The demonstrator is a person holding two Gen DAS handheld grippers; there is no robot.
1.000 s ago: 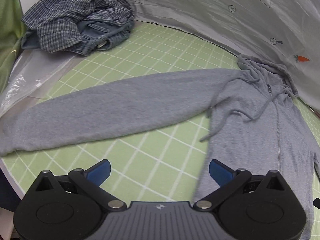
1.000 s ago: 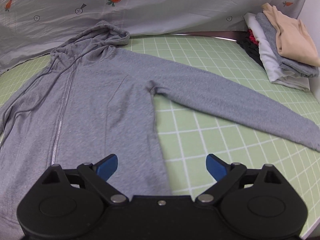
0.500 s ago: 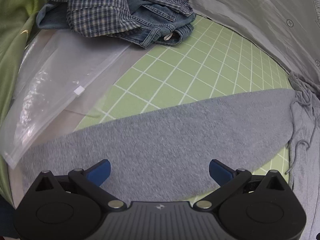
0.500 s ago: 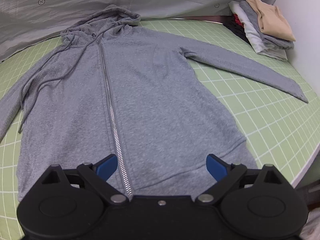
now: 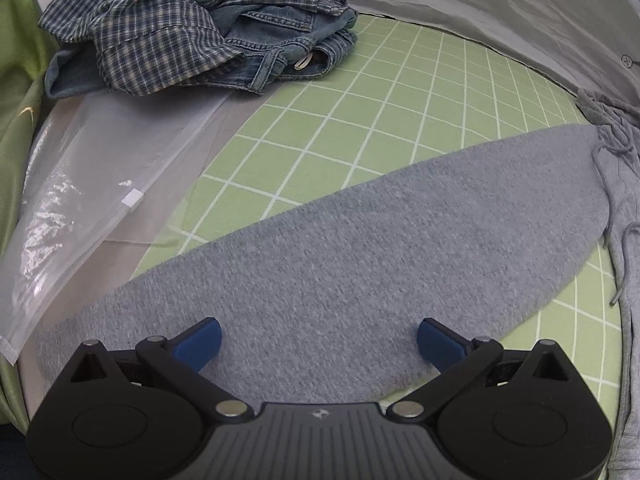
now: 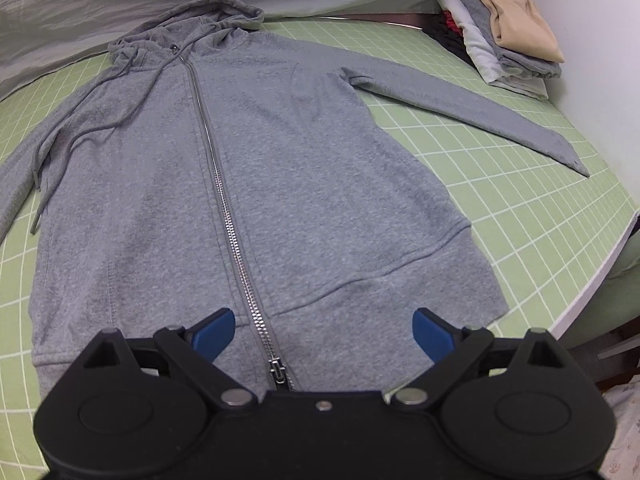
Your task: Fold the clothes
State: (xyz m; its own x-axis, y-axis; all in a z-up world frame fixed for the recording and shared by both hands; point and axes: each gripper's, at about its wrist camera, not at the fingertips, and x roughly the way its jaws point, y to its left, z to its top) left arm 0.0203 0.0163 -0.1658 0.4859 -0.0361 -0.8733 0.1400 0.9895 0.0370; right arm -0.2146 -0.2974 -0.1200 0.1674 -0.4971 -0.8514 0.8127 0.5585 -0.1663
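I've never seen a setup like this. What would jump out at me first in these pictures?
A grey hoodie lies spread flat and zipped up on a green checked mat, sleeves stretched out to both sides. Each view is framed at the bottom by an open tool with blue fingertips: the left tool hangs over one sleeve, the right tool over the hem. A crumpled heap of plaid shirt and jeans sits far left; a folded stack sits far right.

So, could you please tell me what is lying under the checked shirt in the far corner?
Blue jeans lie crumpled under the checked shirt, over a clear plastic bag. Whether more clothes sit beneath cannot be seen, because the shirt covers them.
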